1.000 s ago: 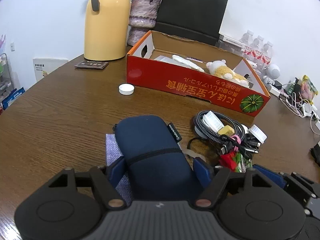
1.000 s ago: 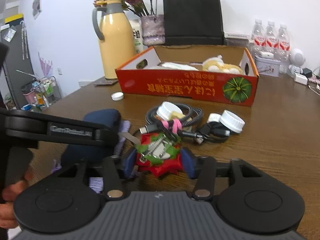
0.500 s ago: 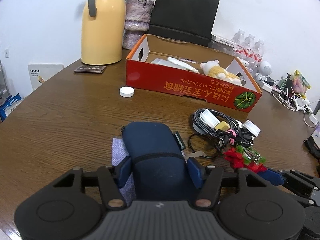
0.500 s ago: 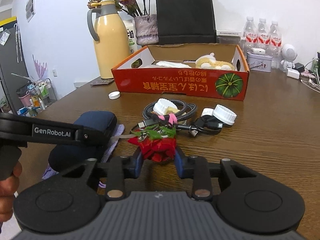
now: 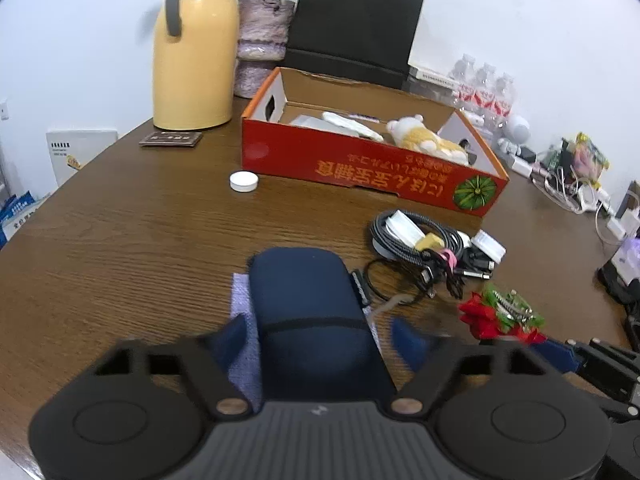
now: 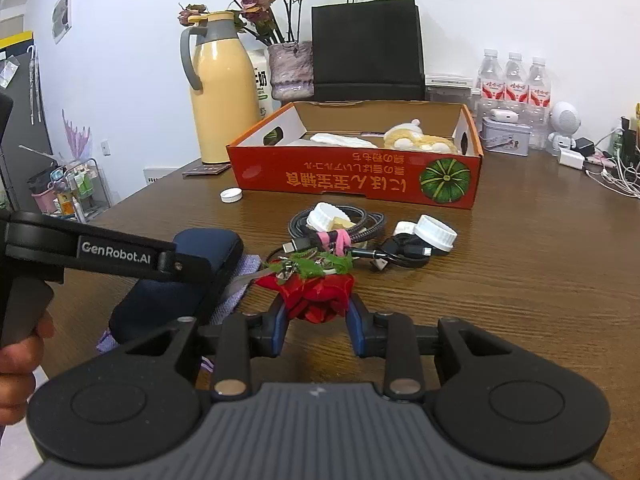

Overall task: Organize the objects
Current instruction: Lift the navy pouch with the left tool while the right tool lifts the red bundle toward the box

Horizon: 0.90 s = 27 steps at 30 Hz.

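Note:
A navy zip case [image 5: 304,300] lies on a lavender cloth [image 5: 242,300] on the brown table. My left gripper [image 5: 320,338] straddles its near end; its jaws are opening, blurred, and the pads stand off the case's sides. My right gripper [image 6: 317,312] is shut on a red fabric flower [image 6: 316,292] with green leaves, held just above the table. The flower [image 5: 496,316] also shows at the right of the left wrist view. The open red cardboard box [image 5: 360,164] at the back holds a plush toy [image 5: 424,140] and white items.
A cable bundle [image 5: 416,240] with white caps lies between the case and the box. A loose white cap [image 5: 243,181] sits left of the box. A yellow thermos [image 5: 196,60], vase, black bag [image 5: 356,28] and water bottles [image 6: 514,80] line the back; chargers clutter the right edge.
The right jaws closed on the red flower and lifted it away from the cables. The left jaws narrowed around the navy case, then spread wide again.

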### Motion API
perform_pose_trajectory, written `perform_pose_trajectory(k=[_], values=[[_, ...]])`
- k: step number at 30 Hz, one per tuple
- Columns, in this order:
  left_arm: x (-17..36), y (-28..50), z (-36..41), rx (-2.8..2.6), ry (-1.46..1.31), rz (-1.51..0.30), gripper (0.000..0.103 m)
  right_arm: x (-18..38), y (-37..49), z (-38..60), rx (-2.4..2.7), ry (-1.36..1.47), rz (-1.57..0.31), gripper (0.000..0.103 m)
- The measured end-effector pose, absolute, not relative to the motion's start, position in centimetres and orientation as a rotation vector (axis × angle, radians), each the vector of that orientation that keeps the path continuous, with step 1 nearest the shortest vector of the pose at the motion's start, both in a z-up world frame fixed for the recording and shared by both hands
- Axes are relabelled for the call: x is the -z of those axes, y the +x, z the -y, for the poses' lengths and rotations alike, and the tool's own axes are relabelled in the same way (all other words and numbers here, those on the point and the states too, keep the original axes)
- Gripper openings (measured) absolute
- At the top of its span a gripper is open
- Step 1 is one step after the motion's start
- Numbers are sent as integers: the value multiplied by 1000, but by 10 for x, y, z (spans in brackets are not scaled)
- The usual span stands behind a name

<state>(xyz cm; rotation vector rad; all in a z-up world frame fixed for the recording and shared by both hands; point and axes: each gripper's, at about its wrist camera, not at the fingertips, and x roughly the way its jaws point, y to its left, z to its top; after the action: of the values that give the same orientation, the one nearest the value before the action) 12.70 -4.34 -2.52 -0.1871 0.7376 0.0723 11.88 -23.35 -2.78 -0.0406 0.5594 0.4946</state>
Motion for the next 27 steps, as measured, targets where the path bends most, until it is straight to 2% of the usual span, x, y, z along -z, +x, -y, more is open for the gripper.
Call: perform_pose_trajectory(k=[3,4,7,22,24,27], values=[[33,129,54,-103,-149,-752,84,29,117,236,-492,-38,-559,31],[37,130,57,-118,-142,-762,73,30,117,236,-492,-38,-560,31],[42,126,56,-113,-166,-744,63,30,115,238,-490,-41,-556,31],[11,114,41,-39,-171,-657,48,13,112,240,-490,-31,-499,31],[15,119,42,-38,-159,-689,47,13,114,239,-491,-30,-500,31],[25,126,43,-57,-127,-741,55,15,116,239,-490,-29,-504,31]])
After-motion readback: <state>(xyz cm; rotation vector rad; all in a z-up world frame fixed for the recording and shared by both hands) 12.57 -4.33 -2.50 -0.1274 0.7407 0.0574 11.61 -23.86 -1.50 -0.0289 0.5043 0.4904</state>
